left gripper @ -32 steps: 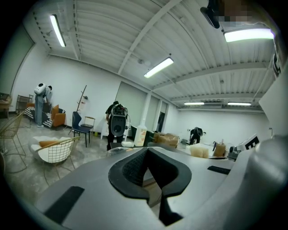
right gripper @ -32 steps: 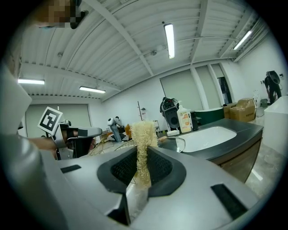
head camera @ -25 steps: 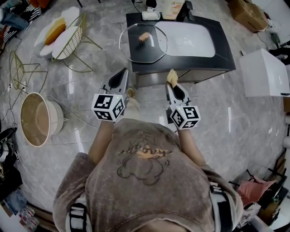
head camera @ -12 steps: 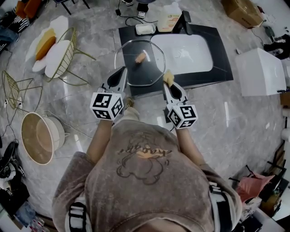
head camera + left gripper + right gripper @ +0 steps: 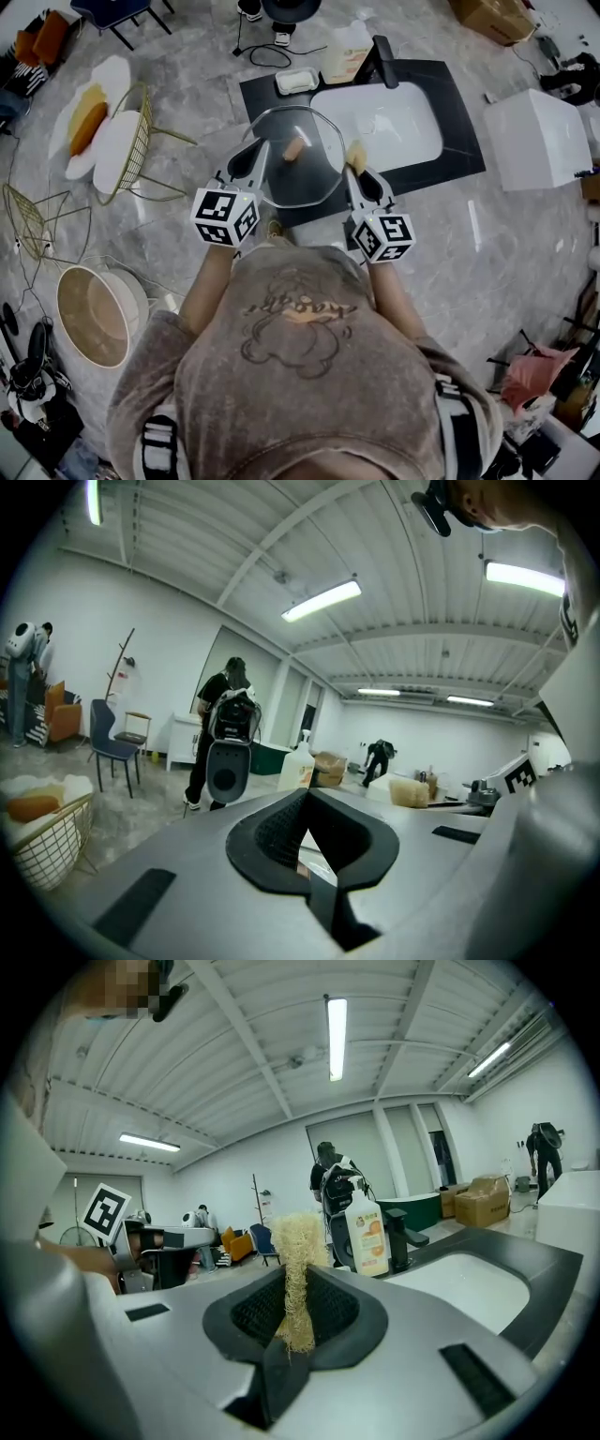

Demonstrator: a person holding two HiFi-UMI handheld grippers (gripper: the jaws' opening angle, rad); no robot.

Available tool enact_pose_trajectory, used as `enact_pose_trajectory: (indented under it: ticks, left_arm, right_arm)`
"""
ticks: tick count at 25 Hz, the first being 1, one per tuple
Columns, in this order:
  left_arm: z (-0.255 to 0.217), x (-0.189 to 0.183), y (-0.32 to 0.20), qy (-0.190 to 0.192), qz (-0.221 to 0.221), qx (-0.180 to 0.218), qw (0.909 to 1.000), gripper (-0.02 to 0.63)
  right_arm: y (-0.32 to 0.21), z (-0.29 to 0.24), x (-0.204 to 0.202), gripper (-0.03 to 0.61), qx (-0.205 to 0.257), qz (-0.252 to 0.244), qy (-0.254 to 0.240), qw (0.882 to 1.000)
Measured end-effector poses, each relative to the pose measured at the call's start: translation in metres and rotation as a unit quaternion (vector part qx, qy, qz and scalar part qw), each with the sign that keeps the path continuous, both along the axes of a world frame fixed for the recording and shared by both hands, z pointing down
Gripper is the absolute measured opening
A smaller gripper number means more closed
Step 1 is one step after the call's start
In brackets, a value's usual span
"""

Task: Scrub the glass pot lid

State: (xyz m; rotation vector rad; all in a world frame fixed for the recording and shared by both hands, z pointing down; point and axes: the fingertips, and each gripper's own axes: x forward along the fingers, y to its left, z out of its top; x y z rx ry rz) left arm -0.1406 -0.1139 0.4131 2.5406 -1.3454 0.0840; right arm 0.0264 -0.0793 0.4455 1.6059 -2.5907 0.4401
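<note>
Glass pot lid in left gripper jaws

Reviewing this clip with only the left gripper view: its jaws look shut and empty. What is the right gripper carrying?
Observer: The right gripper is shut on a yellowish fibrous scrubber, which stands up between its jaws.
Operator: Where is the lid relative to my gripper?
Observer: In the head view, the glass lid lies on the dark counter at the left side of the white sink. The left gripper has its tip at the lid's left rim; whether they touch can't be judged.
</note>
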Motion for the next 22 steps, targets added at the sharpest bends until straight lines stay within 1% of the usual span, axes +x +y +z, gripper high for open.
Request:
enact_pose_trajectory:
  ticks: [5, 9, 13, 18, 22]
  left_arm:
    - [-0.002, 0.003, -0.018, 0.000, 0.010, -0.002, 0.9999, 0.017]
    - [-0.003, 0.008, -0.029, -0.003, 0.008, -0.003, 1.0000, 0.018]
    - [-0.001, 0.014, -0.037, -0.008, -0.006, -0.005, 0.9999, 0.018]
    - [0.002, 0.022, -0.036, -0.007, -0.037, -0.009, 0.9992, 0.018]
    - [0.006, 0.028, -0.038, -0.008, -0.047, -0.008, 0.9988, 0.018]
  right_arm:
    - [-0.018, -0.001, 0.002, 0.048, -0.002, 0.009, 0.001, 1.000]
    - [-0.031, -0.003, 0.009, 0.048, -0.004, 0.009, 0.000, 1.000]
    - [-0.043, -0.001, 0.018, 0.048, -0.005, -0.004, -0.002, 1.000]
    - [-0.052, 0.001, 0.024, 0.048, -0.007, -0.035, 0.000, 0.999]
    - [-0.063, 0.001, 0.031, 0.048, -0.003, -0.042, -0.010, 0.999]
